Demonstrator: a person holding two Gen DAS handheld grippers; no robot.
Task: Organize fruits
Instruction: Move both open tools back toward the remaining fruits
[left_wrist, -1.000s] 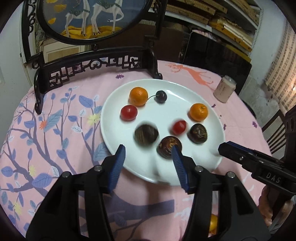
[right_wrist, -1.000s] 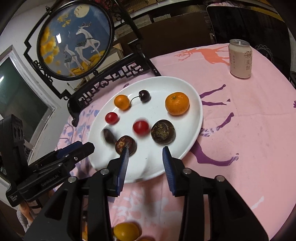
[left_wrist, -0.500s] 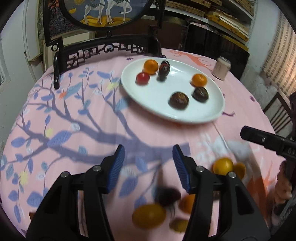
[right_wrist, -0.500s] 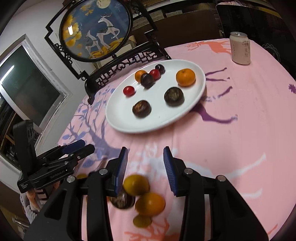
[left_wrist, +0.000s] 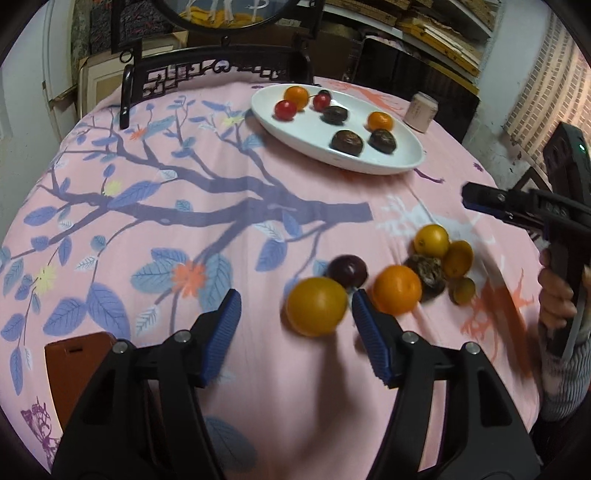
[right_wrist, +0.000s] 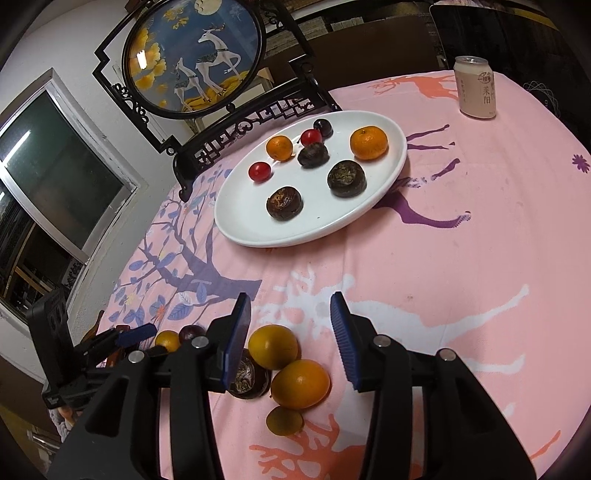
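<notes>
A: Seven fruits sit on the plate (right_wrist: 384, 184); a loose pile (right_wrist: 291, 369) waits on the tabletop (right_wrist: 461, 277) near both grippers.

B: Why hover there?

A: Probably choosing. The right gripper (right_wrist: 291, 328) and left gripper (left_wrist: 295, 328) hold their fingers apart, empty, each framing an orange fruit (left_wrist: 316, 305).

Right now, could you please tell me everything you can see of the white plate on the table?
The white plate is a glossy, shallow oval dish that looks ceramic, lying flat on the pink tablecloth in front of the dark carved screen stand. It holds two oranges, two red cherry tomatoes, a dark cherry and three dark brown wrinkled fruits, spaced over its far and middle parts; its near part is bare. No gripper touches it.
</notes>
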